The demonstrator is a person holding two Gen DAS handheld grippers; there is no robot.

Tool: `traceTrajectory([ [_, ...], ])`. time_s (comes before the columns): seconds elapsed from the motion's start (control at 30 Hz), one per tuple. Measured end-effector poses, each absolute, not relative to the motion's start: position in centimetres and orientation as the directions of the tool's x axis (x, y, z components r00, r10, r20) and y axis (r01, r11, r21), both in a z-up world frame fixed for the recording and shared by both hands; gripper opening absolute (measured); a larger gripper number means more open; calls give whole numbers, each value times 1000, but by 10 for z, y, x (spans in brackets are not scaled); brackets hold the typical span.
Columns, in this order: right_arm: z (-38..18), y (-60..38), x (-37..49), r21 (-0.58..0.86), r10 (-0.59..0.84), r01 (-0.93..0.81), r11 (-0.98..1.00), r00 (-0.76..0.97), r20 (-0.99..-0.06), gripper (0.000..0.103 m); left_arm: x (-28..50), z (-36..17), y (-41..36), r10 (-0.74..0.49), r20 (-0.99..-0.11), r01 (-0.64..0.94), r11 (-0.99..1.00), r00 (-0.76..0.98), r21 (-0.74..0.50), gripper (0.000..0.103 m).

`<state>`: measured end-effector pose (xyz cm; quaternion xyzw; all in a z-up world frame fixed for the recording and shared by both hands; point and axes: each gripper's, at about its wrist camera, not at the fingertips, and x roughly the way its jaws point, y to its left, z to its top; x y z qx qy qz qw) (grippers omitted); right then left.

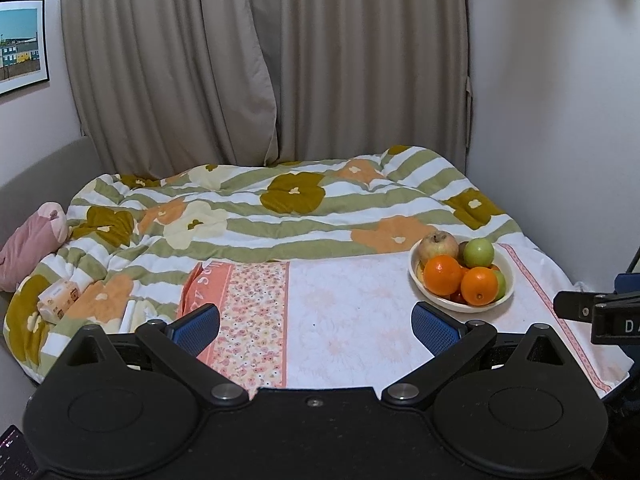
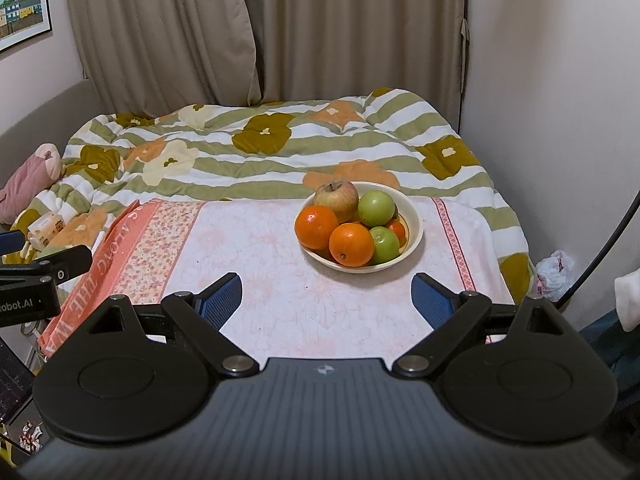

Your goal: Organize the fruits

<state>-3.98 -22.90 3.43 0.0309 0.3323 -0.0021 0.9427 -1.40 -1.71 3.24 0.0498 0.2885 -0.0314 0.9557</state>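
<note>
A cream bowl (image 2: 414, 236) full of fruit sits on a pink floral cloth (image 2: 260, 256) on the bed. It holds two oranges (image 2: 350, 245), two green apples (image 2: 376, 208) and a reddish-yellow apple (image 2: 337, 196). The bowl also shows in the left wrist view (image 1: 505, 294), to the front right. My right gripper (image 2: 327, 302) is open and empty, just short of the bowl. My left gripper (image 1: 316, 328) is open and empty over the cloth, left of the bowl. The right gripper's body (image 1: 600, 312) shows at the left view's right edge.
A striped flowered quilt (image 2: 280, 152) covers the bed behind the cloth. A pink pillow (image 2: 28, 184) and a tissue pack (image 1: 58, 298) lie at the left. Curtains (image 2: 280, 32) hang behind, and a wall (image 2: 560, 100) is close on the right.
</note>
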Motion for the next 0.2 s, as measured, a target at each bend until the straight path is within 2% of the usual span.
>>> traceTrajectory([
  [0.2,32,-233,-31,68,19,31,997,772,-635,103,-4,26,-20,-22,-571,79,994,820,75,103],
])
